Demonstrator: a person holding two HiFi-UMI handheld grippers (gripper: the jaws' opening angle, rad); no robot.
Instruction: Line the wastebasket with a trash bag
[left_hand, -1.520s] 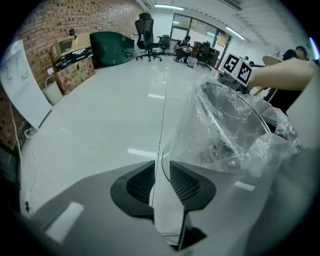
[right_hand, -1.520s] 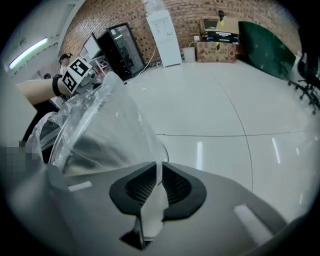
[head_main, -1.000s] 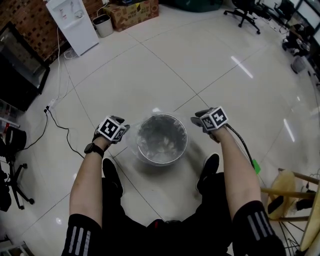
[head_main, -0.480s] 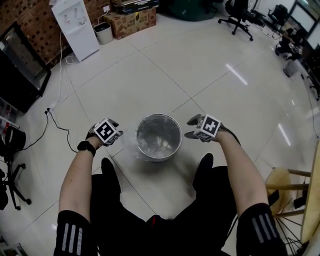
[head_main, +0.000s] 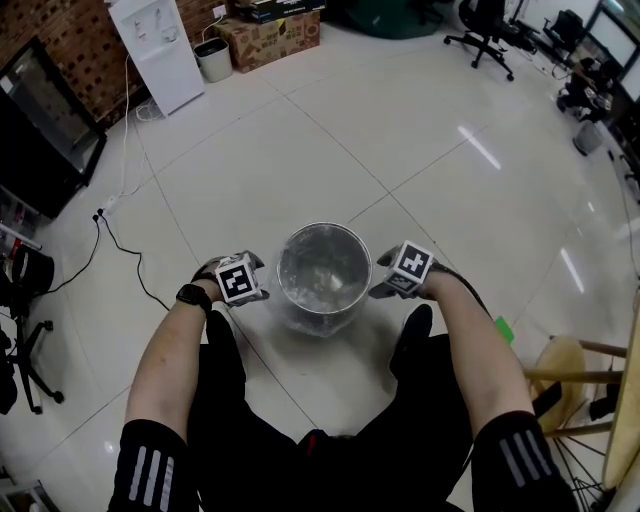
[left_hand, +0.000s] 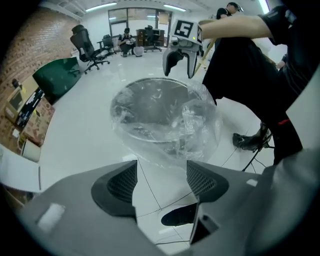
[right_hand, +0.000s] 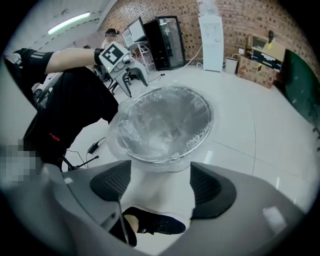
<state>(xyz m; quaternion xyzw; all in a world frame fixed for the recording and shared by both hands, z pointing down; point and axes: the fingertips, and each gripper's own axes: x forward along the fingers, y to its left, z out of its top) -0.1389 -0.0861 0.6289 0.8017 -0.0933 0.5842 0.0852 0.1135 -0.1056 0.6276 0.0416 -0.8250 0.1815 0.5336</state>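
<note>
A round metal wastebasket (head_main: 322, 275) stands on the white tile floor between my feet, with a clear trash bag (left_hand: 200, 125) in it, crinkled and folded out over the rim. My left gripper (head_main: 248, 290) is just left of the rim and my right gripper (head_main: 393, 286) just right of it, both pointing steeply down. In the left gripper view the left gripper (left_hand: 161, 175) has its jaws opening, with only floor between them and the bag's overhang just beyond. The right gripper (right_hand: 160, 182) is opening too, empty, with the basket (right_hand: 162, 122) ahead of it.
My black shoes (head_main: 415, 335) flank the basket's near side. A cable (head_main: 120, 250) trails across the floor on the left. A wooden stool (head_main: 590, 390) is at the right. A white water dispenser (head_main: 150, 50), a small bin (head_main: 212, 58) and a cardboard box (head_main: 275, 30) stand far back.
Both grippers have shifted from the basket's sides round toward its near side and now sit closer to the rim. The basket has stayed in place.
</note>
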